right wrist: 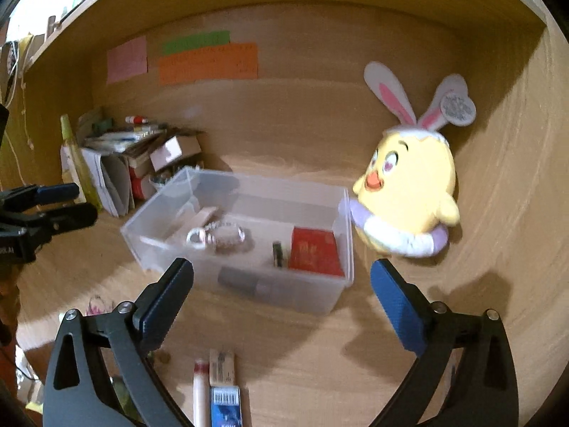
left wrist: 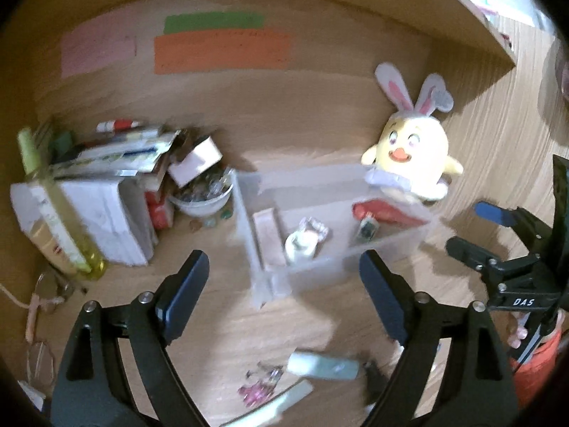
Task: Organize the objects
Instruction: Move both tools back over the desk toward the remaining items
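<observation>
A clear plastic rectangular storage box (right wrist: 320,299) sits open-topped on the wooden surface (right wrist: 320,363), near its back wall and toward the right-hand side. Inside lie a flat red packet (right wrist: 313,252) against the right end, a small dark upright item beside it, a silvery crinkled bundle (right wrist: 217,236) in the middle and a pale flat stick toward the left. A yellow chick plush toy with white and pink rabbit ears (right wrist: 409,181) leans at the box's right end, touching its rim. Left of the box, in the back left corner, stand a heap of white books and papers (left wrist: 106,210), a white bowl of small glinting bits (left wrist: 202,195) and a yellow-green bottle (left wrist: 60,220). Pink, green and orange paper notes (right wrist: 208,62) are stuck on the back wall. The left gripper (left wrist: 284,295) and right gripper (right wrist: 281,302) both hover short of the box, jaws wide apart and holding nothing. Small tubes and a blue packet (right wrist: 225,407) lie at the surface's near edge.
</observation>
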`<state>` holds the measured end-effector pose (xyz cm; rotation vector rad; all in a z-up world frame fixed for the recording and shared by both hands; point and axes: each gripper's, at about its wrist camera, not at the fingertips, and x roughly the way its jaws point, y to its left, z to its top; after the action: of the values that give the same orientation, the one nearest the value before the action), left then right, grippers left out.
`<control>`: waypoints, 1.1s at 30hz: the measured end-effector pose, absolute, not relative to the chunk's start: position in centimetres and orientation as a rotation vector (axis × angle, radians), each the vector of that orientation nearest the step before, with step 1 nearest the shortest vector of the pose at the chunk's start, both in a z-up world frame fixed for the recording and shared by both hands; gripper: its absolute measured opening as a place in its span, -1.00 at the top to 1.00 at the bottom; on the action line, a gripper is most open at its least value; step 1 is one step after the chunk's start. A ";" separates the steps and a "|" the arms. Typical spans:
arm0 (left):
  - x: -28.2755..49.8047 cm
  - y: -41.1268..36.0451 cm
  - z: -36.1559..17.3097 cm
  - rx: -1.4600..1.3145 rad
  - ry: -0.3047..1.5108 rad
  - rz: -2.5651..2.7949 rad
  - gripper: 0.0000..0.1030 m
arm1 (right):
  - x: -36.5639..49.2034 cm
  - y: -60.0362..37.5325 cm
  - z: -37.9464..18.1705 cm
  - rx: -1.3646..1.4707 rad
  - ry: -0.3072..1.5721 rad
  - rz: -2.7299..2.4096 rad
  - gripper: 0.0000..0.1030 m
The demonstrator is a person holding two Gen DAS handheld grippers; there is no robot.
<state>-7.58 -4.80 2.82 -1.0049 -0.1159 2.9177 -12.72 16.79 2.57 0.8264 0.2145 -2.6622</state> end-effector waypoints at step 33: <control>-1.9 -7.1 -8.0 -1.422 -0.222 2.748 -0.58 | -10.7 17.5 -6.8 1.225 0.193 -2.552 -0.90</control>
<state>-1.91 -7.08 -8.04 -1.4215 -0.2219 2.7481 -10.67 17.52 -6.83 1.2248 0.1932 -2.5516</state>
